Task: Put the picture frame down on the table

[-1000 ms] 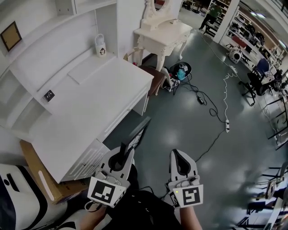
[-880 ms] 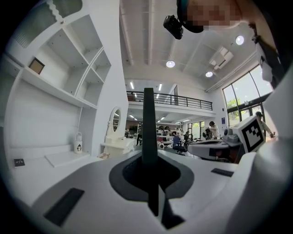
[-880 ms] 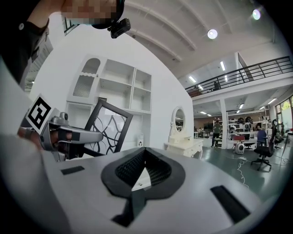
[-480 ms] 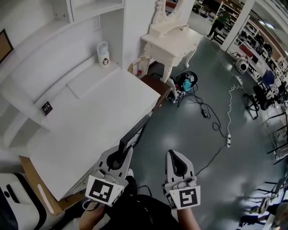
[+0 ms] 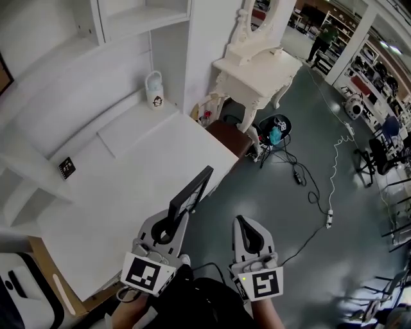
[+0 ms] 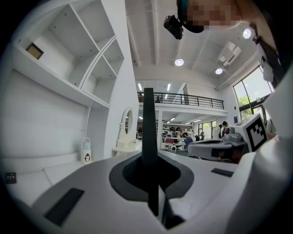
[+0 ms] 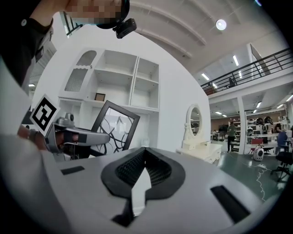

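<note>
My left gripper [image 5: 168,226] is shut on the black picture frame [image 5: 191,193], which stands on edge above the front right part of the white table [image 5: 122,186]. Seen edge-on in the left gripper view, the picture frame [image 6: 149,137] rises as a thin dark bar from between the jaws. From the right gripper view the picture frame [image 7: 114,130] shows its glass with a dark branch pattern, held in the left gripper [image 7: 98,137]. My right gripper [image 5: 247,239] hangs over the floor beside the table, shut with nothing in it.
A small white penguin bottle [image 5: 154,90] stands at the back of the table under white shelves [image 5: 122,19]. A small black tag [image 5: 65,168] lies on the table's left. A cream dressing table [image 5: 253,67], brown stool [image 5: 228,136] and floor cables [image 5: 321,186] lie to the right.
Both grippers have come closer to the table. The frame in the left gripper now hangs over the table's front edge instead of over the floor.
</note>
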The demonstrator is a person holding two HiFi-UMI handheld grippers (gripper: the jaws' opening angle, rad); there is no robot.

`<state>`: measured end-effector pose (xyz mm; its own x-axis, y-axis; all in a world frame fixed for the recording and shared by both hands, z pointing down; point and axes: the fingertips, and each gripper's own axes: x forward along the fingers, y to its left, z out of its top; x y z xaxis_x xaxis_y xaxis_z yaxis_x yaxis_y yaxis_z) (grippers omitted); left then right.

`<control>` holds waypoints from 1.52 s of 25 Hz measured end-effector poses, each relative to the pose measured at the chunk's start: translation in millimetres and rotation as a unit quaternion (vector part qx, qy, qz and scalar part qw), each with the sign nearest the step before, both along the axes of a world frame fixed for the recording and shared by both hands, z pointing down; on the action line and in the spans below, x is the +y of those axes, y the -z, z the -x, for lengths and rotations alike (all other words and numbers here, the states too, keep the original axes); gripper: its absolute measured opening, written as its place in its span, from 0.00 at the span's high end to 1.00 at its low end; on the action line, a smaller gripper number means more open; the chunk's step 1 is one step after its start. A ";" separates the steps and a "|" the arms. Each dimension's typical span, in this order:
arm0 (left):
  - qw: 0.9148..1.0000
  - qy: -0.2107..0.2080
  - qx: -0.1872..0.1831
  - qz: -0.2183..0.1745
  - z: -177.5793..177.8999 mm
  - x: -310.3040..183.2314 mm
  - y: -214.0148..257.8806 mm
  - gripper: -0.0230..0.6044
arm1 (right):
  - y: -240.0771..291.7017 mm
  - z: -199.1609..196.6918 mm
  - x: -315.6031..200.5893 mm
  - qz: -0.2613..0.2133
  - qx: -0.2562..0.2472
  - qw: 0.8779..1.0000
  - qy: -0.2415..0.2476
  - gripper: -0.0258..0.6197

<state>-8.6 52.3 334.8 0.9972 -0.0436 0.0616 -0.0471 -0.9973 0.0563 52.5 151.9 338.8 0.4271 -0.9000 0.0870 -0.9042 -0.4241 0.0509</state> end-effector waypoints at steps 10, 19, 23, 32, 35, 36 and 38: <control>0.999 0.021 0.006 0.040 -10.3 -34.8 -5.4 0.94 | -3.3 -14.3 -31.6 0.001 -0.006 1.000 0.020 0.96; 0.997 0.073 -0.003 0.036 -16.7 -52.3 -14.7 0.94 | -0.9 -20.4 -77.8 -0.023 -0.014 0.994 0.102 0.96; 0.993 0.108 -0.009 0.038 -28.5 -71.1 -19.4 0.94 | -3.7 -36.8 -109.4 -0.022 -0.017 0.989 0.146 0.96; 0.974 0.217 -0.007 0.069 -65.3 -119.2 -24.4 0.94 | -2.4 -91.5 -161.6 0.001 0.007 0.967 0.256 0.96; 0.966 0.249 -0.003 0.069 -80.1 -131.2 -22.9 0.94 | 1.6 -110.6 -177.5 -0.003 0.014 0.957 0.290 0.96; 0.964 0.258 -0.001 0.068 -85.9 -134.1 -23.0 0.94 | 1.1 -117.5 -182.5 -0.005 0.012 0.954 0.300 0.96; 0.958 0.277 0.002 0.073 -96.3 -137.6 -24.3 0.94 | -5.9 -131.9 -190.5 0.005 0.014 0.948 0.318 0.96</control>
